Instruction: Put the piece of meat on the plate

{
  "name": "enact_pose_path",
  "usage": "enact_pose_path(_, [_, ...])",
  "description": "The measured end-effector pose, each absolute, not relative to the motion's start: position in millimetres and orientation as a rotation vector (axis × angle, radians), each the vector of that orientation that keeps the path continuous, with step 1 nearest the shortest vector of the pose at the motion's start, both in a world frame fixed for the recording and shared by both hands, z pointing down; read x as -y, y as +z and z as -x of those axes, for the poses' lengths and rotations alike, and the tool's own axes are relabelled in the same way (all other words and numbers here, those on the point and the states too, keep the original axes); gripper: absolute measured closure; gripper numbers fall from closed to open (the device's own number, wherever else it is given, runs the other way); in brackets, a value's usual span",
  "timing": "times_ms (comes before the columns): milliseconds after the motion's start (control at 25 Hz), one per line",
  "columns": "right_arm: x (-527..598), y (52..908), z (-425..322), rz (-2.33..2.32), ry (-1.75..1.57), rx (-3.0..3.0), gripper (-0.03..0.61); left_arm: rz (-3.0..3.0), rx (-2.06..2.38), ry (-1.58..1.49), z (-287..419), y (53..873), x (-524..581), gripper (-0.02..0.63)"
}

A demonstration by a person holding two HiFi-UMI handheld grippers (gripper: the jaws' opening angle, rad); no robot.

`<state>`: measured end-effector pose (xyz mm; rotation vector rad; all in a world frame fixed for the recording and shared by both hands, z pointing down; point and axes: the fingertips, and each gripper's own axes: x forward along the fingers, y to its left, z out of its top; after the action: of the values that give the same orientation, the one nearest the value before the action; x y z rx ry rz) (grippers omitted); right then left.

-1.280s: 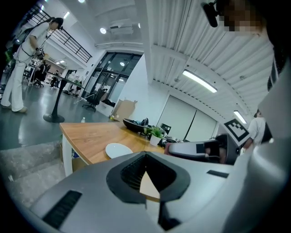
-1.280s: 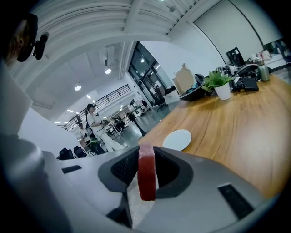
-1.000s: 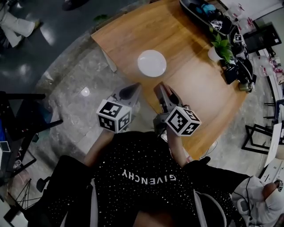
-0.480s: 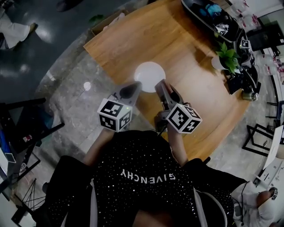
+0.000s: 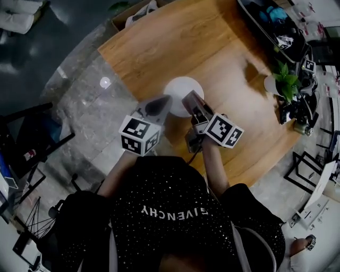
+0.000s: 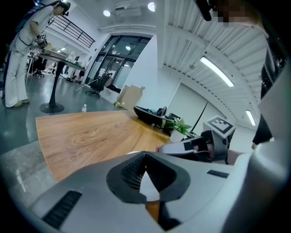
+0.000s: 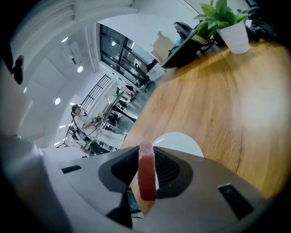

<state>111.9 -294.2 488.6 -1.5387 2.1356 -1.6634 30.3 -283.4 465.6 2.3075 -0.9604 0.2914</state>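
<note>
A white round plate (image 5: 179, 89) lies on the wooden table (image 5: 223, 53) near its front left edge. My right gripper (image 5: 190, 99) reaches over the plate's near right rim and is shut on a thin red slice of meat (image 7: 146, 175) that stands on edge between the pads. In the right gripper view the plate (image 7: 179, 142) shows just beyond the jaws. My left gripper (image 5: 158, 106) hangs at the plate's near left rim, tips together and nothing held. In the left gripper view its jaws (image 6: 145, 154) meet at the tips.
A potted plant (image 5: 284, 82) and a long black tray (image 5: 271, 26) with dark gear stand along the table's far right side. A cardboard box (image 5: 133, 16) sits on the floor beyond the table's left corner. Grey stone floor lies left of the table.
Both grippers have moved forward and down toward the plate. The plate, earlier well ahead of the tips, now lies partly under them. The meat stays in the right gripper.
</note>
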Motion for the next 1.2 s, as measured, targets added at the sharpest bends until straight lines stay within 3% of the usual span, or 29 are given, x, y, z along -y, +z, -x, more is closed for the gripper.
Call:
enact_pose_path(960, [323.4, 557.2, -89.3, 1.278, -2.326, -1.38, 0.48, -2.201, 1.035, 0.243, -20.2, 480.9, 300.0, 0.603])
enact_pose_path(1040, [326.1, 553.5, -87.3, 1.28, -2.346, -1.373, 0.465, -2.189, 1.031, 0.229, -22.3, 478.7, 300.6, 0.603])
enact_pose_path(1200, [332.8, 544.5, -82.3, 1.266, -2.345, -1.365, 0.336, -2.17, 1.024, 0.19, -24.0, 474.0, 300.2, 0.603])
